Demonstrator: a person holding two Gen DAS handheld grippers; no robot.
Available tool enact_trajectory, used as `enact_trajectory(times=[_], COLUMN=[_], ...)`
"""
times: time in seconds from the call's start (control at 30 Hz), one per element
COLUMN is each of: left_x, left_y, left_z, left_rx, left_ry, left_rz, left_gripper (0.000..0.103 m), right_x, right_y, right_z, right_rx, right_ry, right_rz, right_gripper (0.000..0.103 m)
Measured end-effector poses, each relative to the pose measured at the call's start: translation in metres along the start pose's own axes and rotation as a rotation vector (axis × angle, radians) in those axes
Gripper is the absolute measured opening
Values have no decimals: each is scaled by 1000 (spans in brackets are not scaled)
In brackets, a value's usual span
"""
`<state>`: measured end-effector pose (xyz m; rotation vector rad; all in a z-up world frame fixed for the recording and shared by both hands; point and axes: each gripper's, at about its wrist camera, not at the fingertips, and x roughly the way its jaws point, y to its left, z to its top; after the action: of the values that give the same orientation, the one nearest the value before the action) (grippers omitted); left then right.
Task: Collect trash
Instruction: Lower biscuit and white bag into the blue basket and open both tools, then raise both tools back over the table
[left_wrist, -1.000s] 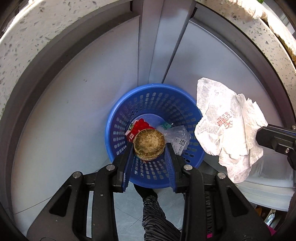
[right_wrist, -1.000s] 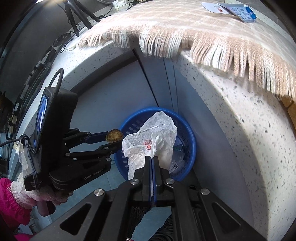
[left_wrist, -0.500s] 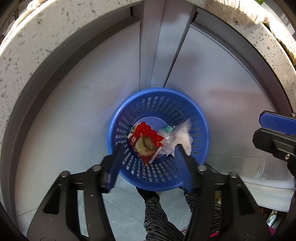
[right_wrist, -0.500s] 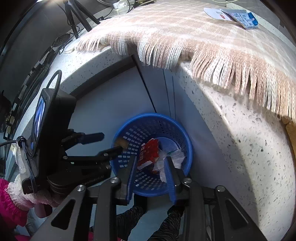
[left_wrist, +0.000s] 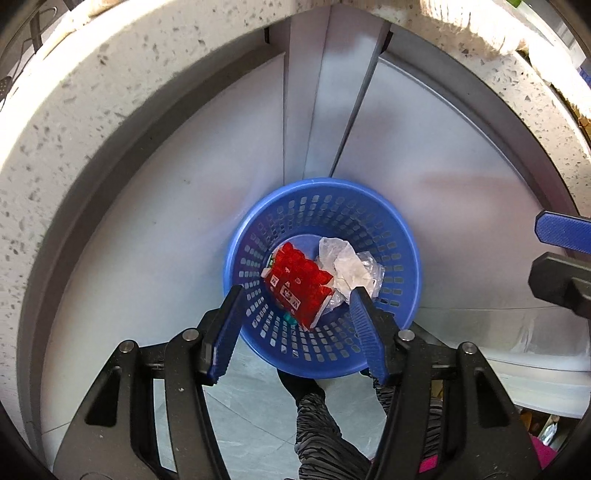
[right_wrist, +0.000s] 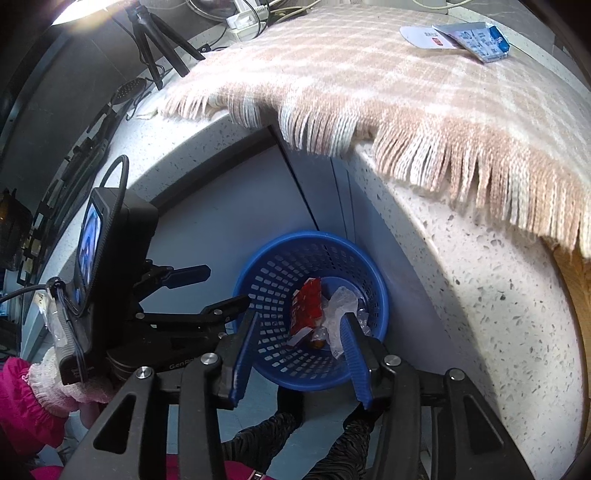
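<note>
Left-wrist view: left hand-held gripper (left_wrist: 295, 299) points steeply down, empty.

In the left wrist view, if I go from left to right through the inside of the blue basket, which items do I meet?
Inside the blue basket: red packet → crumpled clear plastic wrapper.

Two handheld black grippers with blue finger pads

The left gripper (left_wrist: 295, 295) and right gripper (right_wrist: 299, 321) share black frames, silver screws and ribbed blue pads; the left one carries a small screen (right_wrist: 88, 243), a black cable and pale lettering, above a pink sleeve (right_wrist: 22, 398) with a fleecy cuff.
</note>
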<state>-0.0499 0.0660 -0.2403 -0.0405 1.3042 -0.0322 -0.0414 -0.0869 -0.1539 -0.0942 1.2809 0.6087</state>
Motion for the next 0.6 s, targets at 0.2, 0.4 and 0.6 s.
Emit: enact_trajectory(times=[0.2, 0.4, 0.6], left_x=[-17, -51, -88], left_y=[0, -2, -6], left_z=[1, 8, 22], left_rx=[11, 22, 39], left_ry=[-36, -108, -177], left_rz=[14, 21, 1], left_gripper=[60, 60, 60], right_x=[-19, -51, -90], right_y=[-1, -2, -15], right_z=[0, 3, 9], right_rx=[4, 11, 64], right_ry=[-20, -65, -145], right_rz=[43, 94, 143], right_gripper=[53, 57, 63])
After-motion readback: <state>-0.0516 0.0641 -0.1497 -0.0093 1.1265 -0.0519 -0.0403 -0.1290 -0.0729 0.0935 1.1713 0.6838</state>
